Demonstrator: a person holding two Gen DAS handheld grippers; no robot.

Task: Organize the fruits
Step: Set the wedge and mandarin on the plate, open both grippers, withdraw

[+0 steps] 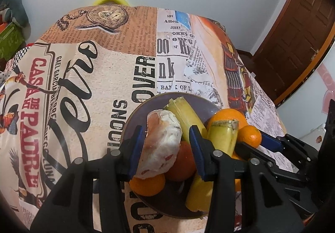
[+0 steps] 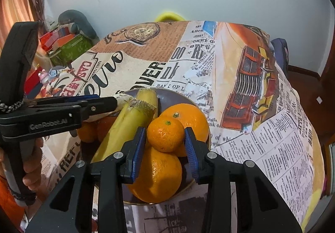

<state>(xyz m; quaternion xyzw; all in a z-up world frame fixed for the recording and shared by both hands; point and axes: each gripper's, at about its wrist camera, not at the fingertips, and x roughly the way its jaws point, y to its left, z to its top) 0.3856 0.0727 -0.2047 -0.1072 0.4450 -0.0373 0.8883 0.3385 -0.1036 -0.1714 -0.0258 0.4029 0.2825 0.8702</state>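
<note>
A dark, round plate (image 1: 144,107) piled with fruit sits on a surface (image 1: 100,78) covered by a cloth printed with newspaper clippings, a pocket watch and an orange car; I describe everything from this plate. My left gripper (image 1: 165,149) reaches over the plate's near-left part, its blue-padded jaws closed around a pale, whitish fruit with red patches (image 1: 161,145), which looks peeled or wrapped; I cannot tell which. This fruit is held above the others on the plate. Directly below it lie a small orange (image 1: 147,186) at the plate's near edge and a redder round fruit (image 1: 182,161) beside it. Two bananas with cut-off ends rest across the middle of the plate: one banana (image 1: 186,115) points toward the far rim, and the other banana (image 2: 123,124) lies from the near rim toward the centre. On the plate's right side sits a large orange (image 2: 188,115), with another big orange (image 2: 157,174) nearer to me. My right gripper (image 2: 165,149) reaches in from the plate's near-right side, its jaws set at middling width on either side of a small mandarin (image 2: 165,134) that rests on top of the two oranges; the pads look close to its skin, but I cannot tell whether they touch it. Beyond the plate, past the far end of the surface, a yellow chair back (image 2: 169,17) stands against a white wall.
</note>
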